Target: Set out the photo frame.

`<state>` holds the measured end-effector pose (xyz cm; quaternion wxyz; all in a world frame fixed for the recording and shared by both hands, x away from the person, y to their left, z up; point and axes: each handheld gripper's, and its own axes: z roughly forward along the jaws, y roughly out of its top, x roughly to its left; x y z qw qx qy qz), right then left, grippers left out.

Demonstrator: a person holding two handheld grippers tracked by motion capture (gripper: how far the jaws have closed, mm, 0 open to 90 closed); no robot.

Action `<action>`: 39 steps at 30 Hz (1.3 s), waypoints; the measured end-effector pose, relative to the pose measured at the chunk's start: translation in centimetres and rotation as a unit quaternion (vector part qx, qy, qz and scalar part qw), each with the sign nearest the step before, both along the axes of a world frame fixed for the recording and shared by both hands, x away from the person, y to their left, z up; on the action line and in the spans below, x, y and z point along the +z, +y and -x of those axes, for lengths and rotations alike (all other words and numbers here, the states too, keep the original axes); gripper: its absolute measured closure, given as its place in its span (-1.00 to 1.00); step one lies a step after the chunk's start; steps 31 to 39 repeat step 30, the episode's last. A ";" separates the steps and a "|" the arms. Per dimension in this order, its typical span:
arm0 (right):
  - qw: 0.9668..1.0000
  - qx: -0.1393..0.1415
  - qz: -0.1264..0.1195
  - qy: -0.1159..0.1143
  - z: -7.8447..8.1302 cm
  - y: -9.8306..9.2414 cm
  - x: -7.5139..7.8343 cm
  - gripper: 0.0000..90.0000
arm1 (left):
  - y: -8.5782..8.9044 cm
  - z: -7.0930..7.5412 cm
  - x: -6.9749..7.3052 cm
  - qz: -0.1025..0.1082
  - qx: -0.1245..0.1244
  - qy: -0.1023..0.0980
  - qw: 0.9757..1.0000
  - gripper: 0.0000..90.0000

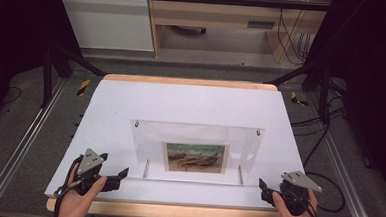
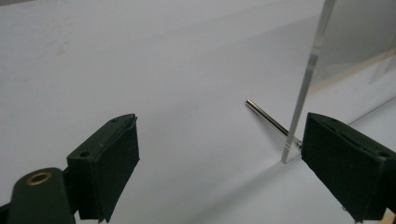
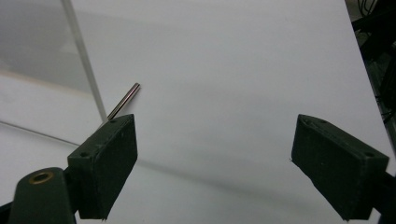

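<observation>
One clear acrylic photo frame point(image 1: 196, 152) is standing in the lower middle of the high view on the white table point(image 1: 116, 109), holding one picture of boats on a beach point(image 1: 196, 157) in its lower centre. Four metal pins are showing on it: two at the top corners, two along the bottom. Two grippers are resting at the bottom of the frame. The left gripper point(image 1: 118, 178) is sitting at lower left, jaws spread wide and empty; the right gripper point(image 1: 263, 188) is sitting at lower right, likewise gaping with nothing between its jaws. Both are lying apart from the frame's lower corners.
</observation>
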<state>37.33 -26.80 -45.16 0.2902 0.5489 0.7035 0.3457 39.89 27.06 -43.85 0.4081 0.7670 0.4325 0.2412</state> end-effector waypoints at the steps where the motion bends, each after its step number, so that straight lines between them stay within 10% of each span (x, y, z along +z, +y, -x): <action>1: 1.000 -0.001 0.001 0.000 -0.3 0.1 0.0 -0.68 | 0.1 -0.3 0.0 0.002 0.004 -0.001 1.000 -0.75; 21: 0.996 -0.048 0.075 -0.010 -7.1 -0.3 -1.5 -0.68 | 2.4 -8.4 -1.1 0.018 0.055 -0.010 0.998 -0.75; 39: 0.994 -0.076 0.069 -0.040 -8.1 -0.3 -1.5 -0.61 | 2.7 -8.2 -1.9 -0.015 0.062 -0.031 0.998 -0.84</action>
